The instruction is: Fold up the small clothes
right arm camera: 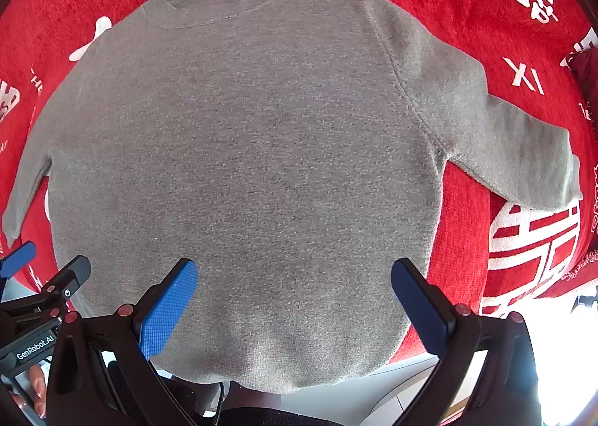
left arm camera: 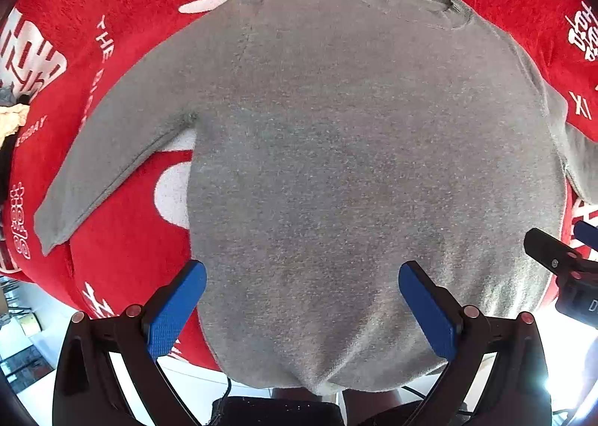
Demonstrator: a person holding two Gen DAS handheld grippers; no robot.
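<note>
A grey sweater (left arm camera: 355, 164) lies flat and spread on a red blanket (left arm camera: 123, 276) with white lettering, neckline away from the camera, hem toward it. In the left wrist view its left sleeve (left arm camera: 112, 149) runs out and down over the blanket, well to the left of the left gripper (left arm camera: 302, 306). That gripper hangs over the hem, fingers wide apart, holding nothing; its left blue pad (left arm camera: 175, 310) lies over the sweater's side edge, the other over the body. At the right edge the other tool's fingertip (left arm camera: 542, 246) shows beside the sweater.

In the right wrist view the right gripper (right arm camera: 293, 302) is likewise spread wide and empty over the hem (right arm camera: 291, 377), both pads above grey cloth. The right sleeve (right arm camera: 515, 149) reaches out to its right.
</note>
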